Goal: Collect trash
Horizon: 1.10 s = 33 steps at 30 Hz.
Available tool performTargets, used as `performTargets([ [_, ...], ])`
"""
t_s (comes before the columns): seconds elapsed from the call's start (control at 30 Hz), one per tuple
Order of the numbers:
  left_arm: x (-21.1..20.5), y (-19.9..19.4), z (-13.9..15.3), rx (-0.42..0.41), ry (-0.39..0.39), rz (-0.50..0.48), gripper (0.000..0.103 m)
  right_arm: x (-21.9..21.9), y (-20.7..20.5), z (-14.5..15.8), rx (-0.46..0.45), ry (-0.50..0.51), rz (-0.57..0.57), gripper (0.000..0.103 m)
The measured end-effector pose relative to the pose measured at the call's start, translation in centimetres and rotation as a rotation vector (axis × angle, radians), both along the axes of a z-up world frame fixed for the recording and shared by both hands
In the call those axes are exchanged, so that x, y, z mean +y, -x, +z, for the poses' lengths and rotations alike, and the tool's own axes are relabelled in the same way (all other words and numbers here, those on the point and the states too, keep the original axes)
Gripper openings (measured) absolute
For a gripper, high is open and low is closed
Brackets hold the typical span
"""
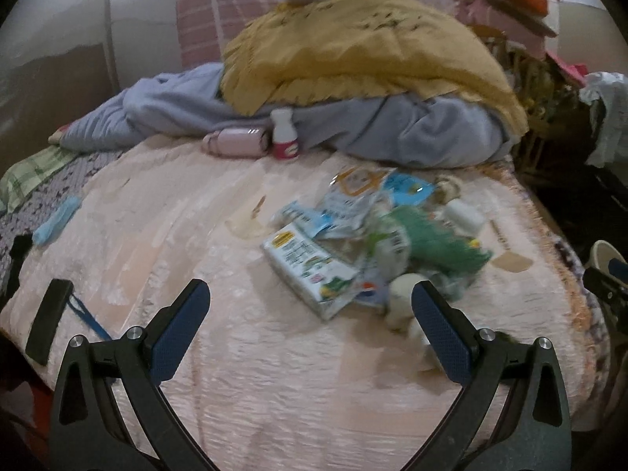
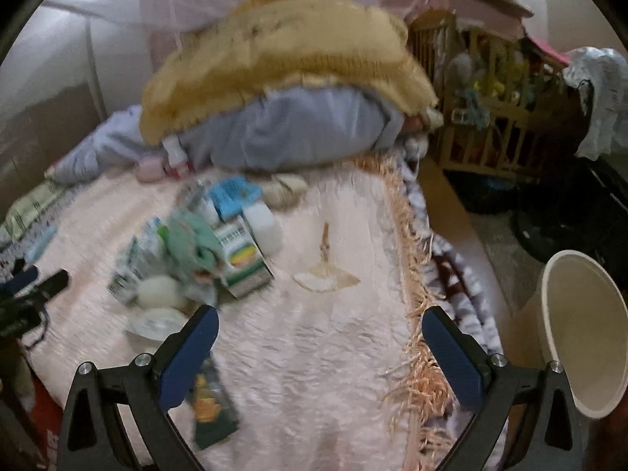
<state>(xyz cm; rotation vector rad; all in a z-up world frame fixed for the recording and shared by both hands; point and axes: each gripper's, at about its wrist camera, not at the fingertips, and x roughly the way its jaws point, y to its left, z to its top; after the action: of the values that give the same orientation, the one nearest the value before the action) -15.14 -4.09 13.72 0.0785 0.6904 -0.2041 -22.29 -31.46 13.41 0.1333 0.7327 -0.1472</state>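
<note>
Scene: A bed under a pink fringed blanket [image 1: 165, 235] carries a heap of litter near its middle, with folded bedding stacked behind it.

Trash pile: Cartons, wrappers and crumpled packets [image 1: 353, 243] lie bunched together on the blanket, seemingly gathered so that they can be lifted a few at a time; blur hides the print on most of them.

Milk carton: A white and green carton [image 1: 310, 271] lies on its side at the near edge of the pile, the piece closest to the left tool.

Stray wrapper: A dark snack packet [image 2: 208, 404] lies flat apart from the heap, just below the right tool's left finger.

Bin: A cream bin [image 2: 577, 337] stands on the floor beside the bed's fringed edge, mouth open toward the camera, probably set there so that each piece has a short way to go.

Left tool: The left tool [image 1: 310, 314] hangs over the blanket with its jaws spread wide and nothing between them, aimed at the carton.

Right tool: The right tool [image 2: 320, 337] is likewise wide open and empty, over the bare blanket between the pile and the bin.

Not trash, by the look of it: A small pink-labelled bottle [image 1: 284, 133] stands upright against the bedding, well behind the heap.

Stage: Judging by the full pile, collection has barely begun.
</note>
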Motion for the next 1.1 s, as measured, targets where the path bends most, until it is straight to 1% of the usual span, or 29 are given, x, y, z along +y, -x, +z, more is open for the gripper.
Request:
performTargets([
  [0.13,-1.3,0.9,1.0,-0.02,0.02,-0.016,0.102,1.4,1.4,2.1,-0.065,0.014,0.004,0.103],
  [0.27,-1.9,1.8,1.8,-0.042,0.029,-0.031,0.102,2.5,2.1,3.5,-0.12,0.02,0.009,0.103],
  [0.43,-2.5,2.6,2.5,-0.073,0.033,-0.04,0.102,3.7,2.7,4.4,-0.155,0.036,0.017,0.103],
  [0.8,-2.9,3.3,2.9,-0.1,0.034,-0.043,0.102,4.3,3.3,5.2,-0.194,0.028,0.014,0.103],
  [1.1,-2.9,3.2,2.9,-0.099,0.035,-0.043,0.102,4.1,3.3,5.1,-0.188,0.028,0.012,0.103],
])
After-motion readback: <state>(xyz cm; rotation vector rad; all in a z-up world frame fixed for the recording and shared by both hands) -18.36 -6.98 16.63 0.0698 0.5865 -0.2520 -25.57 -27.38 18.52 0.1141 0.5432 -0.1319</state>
